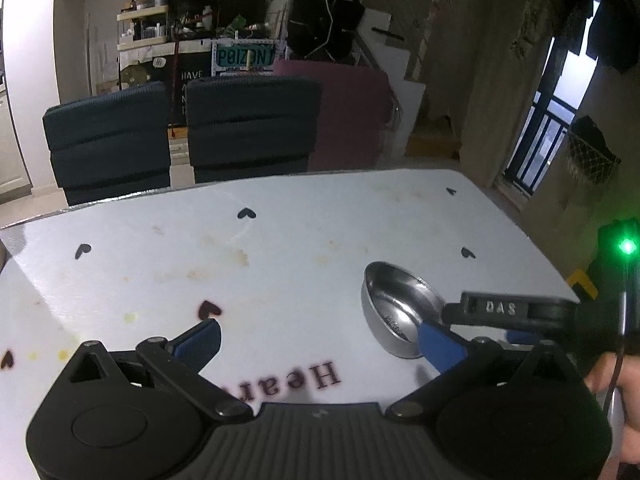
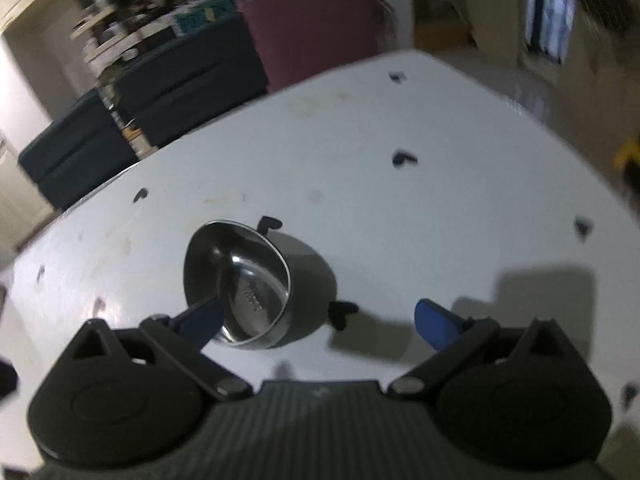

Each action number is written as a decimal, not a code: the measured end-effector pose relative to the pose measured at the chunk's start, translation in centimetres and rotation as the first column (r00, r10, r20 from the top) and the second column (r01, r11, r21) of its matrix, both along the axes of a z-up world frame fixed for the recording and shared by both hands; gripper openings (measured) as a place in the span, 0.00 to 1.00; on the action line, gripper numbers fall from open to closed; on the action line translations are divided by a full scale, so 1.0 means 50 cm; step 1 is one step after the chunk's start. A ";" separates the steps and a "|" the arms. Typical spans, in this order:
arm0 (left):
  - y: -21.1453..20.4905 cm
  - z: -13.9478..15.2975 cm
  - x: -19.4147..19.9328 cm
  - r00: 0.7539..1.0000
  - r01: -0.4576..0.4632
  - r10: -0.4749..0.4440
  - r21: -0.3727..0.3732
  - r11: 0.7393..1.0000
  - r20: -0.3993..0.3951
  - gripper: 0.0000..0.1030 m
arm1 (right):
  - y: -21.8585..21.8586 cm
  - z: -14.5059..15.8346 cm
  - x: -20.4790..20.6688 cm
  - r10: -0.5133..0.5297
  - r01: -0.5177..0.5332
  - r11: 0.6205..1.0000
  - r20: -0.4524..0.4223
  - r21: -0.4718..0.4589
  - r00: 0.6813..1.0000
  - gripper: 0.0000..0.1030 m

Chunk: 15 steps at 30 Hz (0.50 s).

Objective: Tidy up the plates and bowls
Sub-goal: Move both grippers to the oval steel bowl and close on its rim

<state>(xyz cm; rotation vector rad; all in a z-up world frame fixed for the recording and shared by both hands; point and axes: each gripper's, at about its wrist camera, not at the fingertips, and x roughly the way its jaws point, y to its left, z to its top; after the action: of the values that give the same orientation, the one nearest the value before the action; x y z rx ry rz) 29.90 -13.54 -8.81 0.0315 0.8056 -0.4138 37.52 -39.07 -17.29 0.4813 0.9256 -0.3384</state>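
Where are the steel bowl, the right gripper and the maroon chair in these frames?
steel bowl (image 2: 248, 292): right wrist view, on its shiny inner base.
right gripper (image 2: 320, 320): right wrist view, midway between its blue fingertips.
maroon chair (image 1: 344, 116): left wrist view, on its backrest.

Dim room; light falls from above onto the pale table (image 1: 304, 240). The right wrist view is motion-blurred, with hard shadows beyond the fingers (image 2: 436, 324). Fisheye bends the edges. A green lamp (image 1: 627, 246) flares right.

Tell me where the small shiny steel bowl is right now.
The small shiny steel bowl sits on the white heart-print table, right of the left gripper, at the right gripper's left finger.
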 end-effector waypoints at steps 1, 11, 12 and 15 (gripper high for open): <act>0.001 -0.005 0.003 1.000 -0.005 0.005 0.002 1.000 -0.004 1.00 | -0.005 -0.009 0.006 -0.009 0.009 0.999 -0.001 0.034 1.000 0.93; 0.026 -0.038 0.050 0.997 -0.056 0.055 -0.021 0.998 -0.048 1.00 | 0.028 -0.061 0.068 0.013 -0.004 0.994 -0.083 0.108 0.997 0.40; 0.028 -0.040 0.054 0.997 -0.057 0.056 -0.023 0.998 -0.052 1.00 | 0.035 -0.062 0.074 0.015 -0.007 0.995 -0.084 0.100 0.996 0.36; 0.031 -0.047 0.063 0.996 -0.058 0.057 -0.021 0.998 -0.064 1.00 | 0.046 -0.049 0.069 0.043 -0.035 0.996 -0.089 0.083 0.995 0.26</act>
<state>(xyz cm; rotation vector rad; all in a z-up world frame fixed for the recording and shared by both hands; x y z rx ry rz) 33.05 -12.00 -11.17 -0.0260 0.8618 -0.3710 40.95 -36.79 -19.74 0.5250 1.0385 -0.2897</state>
